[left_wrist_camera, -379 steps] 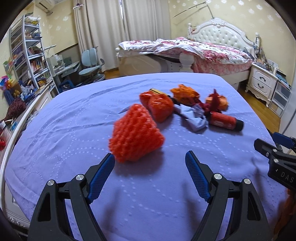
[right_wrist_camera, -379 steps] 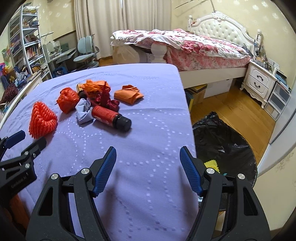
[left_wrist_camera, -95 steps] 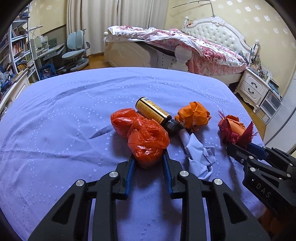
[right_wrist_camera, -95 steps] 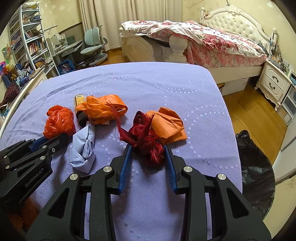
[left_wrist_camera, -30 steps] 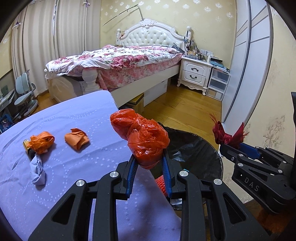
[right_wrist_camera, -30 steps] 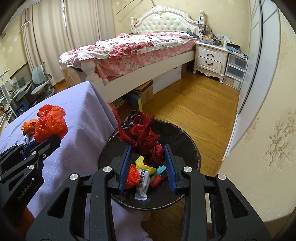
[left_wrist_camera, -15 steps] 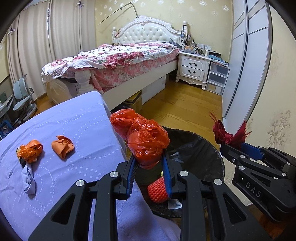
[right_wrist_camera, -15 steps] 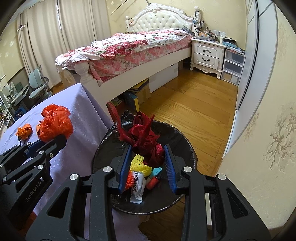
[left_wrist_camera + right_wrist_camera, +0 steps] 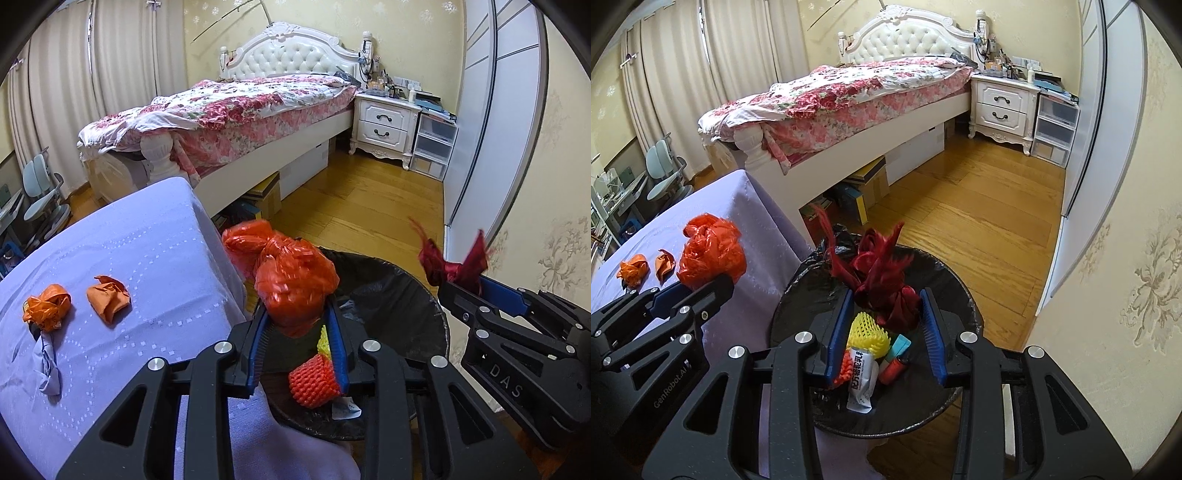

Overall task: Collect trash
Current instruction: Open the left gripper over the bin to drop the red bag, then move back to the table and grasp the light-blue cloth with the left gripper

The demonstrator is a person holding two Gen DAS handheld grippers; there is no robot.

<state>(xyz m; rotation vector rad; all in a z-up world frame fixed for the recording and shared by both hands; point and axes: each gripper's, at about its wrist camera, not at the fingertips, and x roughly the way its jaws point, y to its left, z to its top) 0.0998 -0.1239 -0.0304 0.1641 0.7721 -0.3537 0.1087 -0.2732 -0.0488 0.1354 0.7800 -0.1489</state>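
**Now both soft bundles hang over the bin**

The left gripper (image 9: 300, 343) has just been opening its fingers, and the orange plastic bag (image 9: 291, 277) sits loosely between them, above the black trash bin (image 9: 399, 295). It looks light, soft and crinkly. The right gripper (image 9: 886, 328) has been opening too, with the red ribbon bundle (image 9: 882, 288) between its fingers, barely pinched. More scraps wait on the purple counter (image 9: 147, 258); their puffy middles look best to pinch.
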